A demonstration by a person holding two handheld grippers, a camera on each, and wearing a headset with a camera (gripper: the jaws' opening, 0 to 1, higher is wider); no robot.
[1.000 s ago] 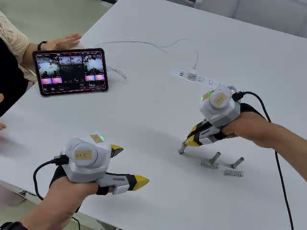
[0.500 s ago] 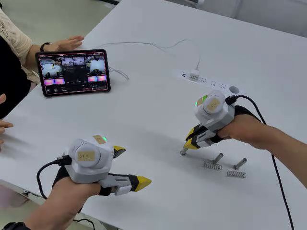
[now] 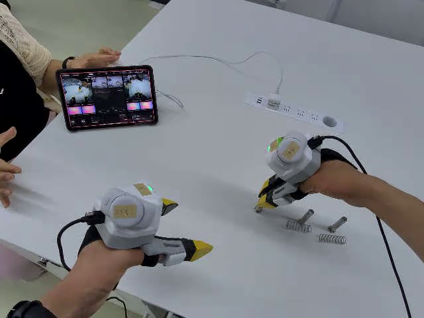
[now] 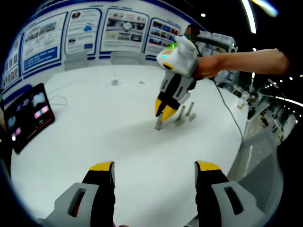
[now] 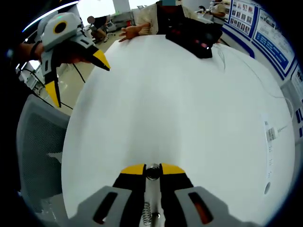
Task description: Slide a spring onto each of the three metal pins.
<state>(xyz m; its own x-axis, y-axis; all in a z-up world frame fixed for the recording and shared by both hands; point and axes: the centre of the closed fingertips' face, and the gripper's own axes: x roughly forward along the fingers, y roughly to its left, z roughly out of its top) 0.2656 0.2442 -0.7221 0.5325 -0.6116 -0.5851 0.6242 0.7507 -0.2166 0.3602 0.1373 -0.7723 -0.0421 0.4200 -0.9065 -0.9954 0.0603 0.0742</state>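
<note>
1. Head view: right hand-held gripper (image 3: pixel 260 204) is pinched on an upright metal pin (image 3: pixel 256 209) on the bench (image 3: pixel 199 152), near the power strip (image 3: pixel 291 111). Two loose pins (image 3: pixel 305 216) and two springs (image 3: pixel 298 226) lie farther from the strip. Left hand-held gripper (image 3: pixel 187 226) is wide, well apart from the strip.
2. Left gripper view: own jaws are wide. The right one is tips-down on the pin (image 4: pixel 158 124).
3. Right gripper view: jaws are narrow on the pin head (image 5: pixel 152 171). A spring (image 5: pixel 147 212) shows lower between them.

Your right gripper (image 3: pixel 265 201) is on your right, a pin (image 3: pixel 258 208) between its jaws. Two more pins (image 3: pixel 305 216) and two springs (image 3: pixel 298 226) lie on the table (image 3: pixel 199 159) just right of it. The tablet (image 3: pixel 108 97) is far left
</note>
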